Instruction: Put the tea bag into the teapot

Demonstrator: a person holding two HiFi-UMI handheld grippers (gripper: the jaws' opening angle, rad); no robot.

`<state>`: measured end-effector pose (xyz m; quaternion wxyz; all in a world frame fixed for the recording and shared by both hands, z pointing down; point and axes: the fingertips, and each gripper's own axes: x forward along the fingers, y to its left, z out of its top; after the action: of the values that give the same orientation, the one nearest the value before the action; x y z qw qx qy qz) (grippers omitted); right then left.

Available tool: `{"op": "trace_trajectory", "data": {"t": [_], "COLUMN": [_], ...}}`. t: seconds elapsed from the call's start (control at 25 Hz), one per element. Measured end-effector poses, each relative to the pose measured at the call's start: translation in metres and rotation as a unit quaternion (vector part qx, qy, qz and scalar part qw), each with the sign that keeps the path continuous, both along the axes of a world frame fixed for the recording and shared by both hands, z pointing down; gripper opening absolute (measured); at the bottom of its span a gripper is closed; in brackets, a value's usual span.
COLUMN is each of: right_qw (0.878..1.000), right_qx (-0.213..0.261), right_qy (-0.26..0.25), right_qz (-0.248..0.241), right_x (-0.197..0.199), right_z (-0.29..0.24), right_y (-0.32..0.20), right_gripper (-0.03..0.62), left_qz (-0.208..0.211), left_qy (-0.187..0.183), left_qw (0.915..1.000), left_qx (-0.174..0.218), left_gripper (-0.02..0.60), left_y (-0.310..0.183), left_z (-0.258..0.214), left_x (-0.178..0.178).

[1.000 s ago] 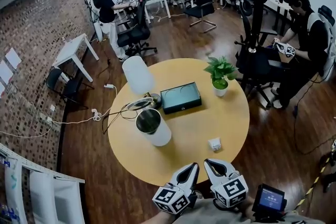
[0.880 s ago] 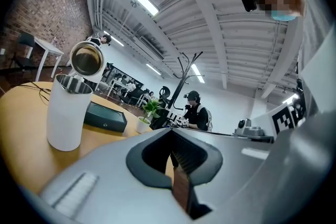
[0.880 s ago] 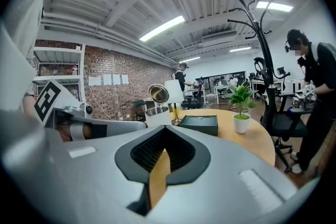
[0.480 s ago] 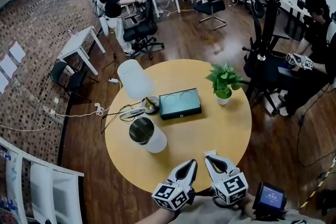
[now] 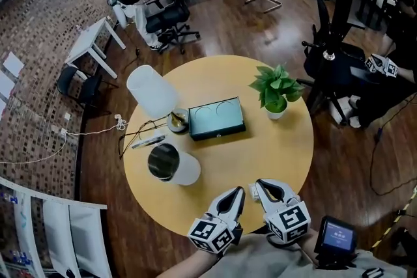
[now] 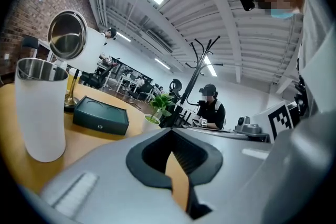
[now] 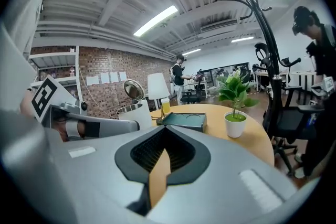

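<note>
Approach: left gripper (image 5: 236, 194) and right gripper (image 5: 260, 185), fingers pressed together, empty; next, spread around tea bag (image 5: 253, 191) (teapot (image 5: 171, 165) open).

A broad stretch of bare table (image 5: 280, 153) is lying open in front of you, running right of the teapot (image 5: 184, 170) up to the green box (image 5: 216, 119). The lamp (image 5: 151, 91) and a cable (image 5: 140, 140) are crowding the teapot's far side, and the potted plant (image 5: 274, 93) is blocking the far right.
</note>
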<state>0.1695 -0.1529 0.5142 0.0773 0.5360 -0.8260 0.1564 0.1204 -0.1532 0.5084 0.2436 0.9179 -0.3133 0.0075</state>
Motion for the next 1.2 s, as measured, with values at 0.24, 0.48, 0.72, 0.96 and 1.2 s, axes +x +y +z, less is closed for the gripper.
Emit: {"op": "trace_trajectory", "data": {"t": [0.24,0.48,0.72,0.96,1.2], "right_qw": [0.999,0.995,0.987,0.980,0.977], "right_qx": [-0.039,-0.097,-0.156,-0.195,-0.212], "right_qy": [0.008,0.018,0.019,0.015,0.021], "right_qz": [0.022,0.026,0.028,0.038,0.006], "right_x": [0.007,0.015,0.017,0.020,0.013], "right_z": [0.027,0.089,0.161,0.204,0.221], "right_y": [-0.003,0.000,0.008,0.020,0.031], "right_gripper": [0.008,0.008,0.008,0.009,0.145], "left_qz": [0.013,0.026,0.039,0.050,0.048], "left_qy": [-0.025,-0.057,-0.087,-0.103,-0.106], "left_qw": [0.9989,0.9938,0.9846,0.9782,0.9750], "left_qx": [-0.038,-0.092,-0.147,-0.173,-0.189], "left_gripper": [-0.003,-0.003,-0.003,-0.003,-0.003], "left_y": [-0.010,-0.007,0.000,0.005,0.011], "left_z": [0.034,0.099,0.173,0.213,0.226], "left_x": [0.000,0.007,0.008,0.010,0.006]}}
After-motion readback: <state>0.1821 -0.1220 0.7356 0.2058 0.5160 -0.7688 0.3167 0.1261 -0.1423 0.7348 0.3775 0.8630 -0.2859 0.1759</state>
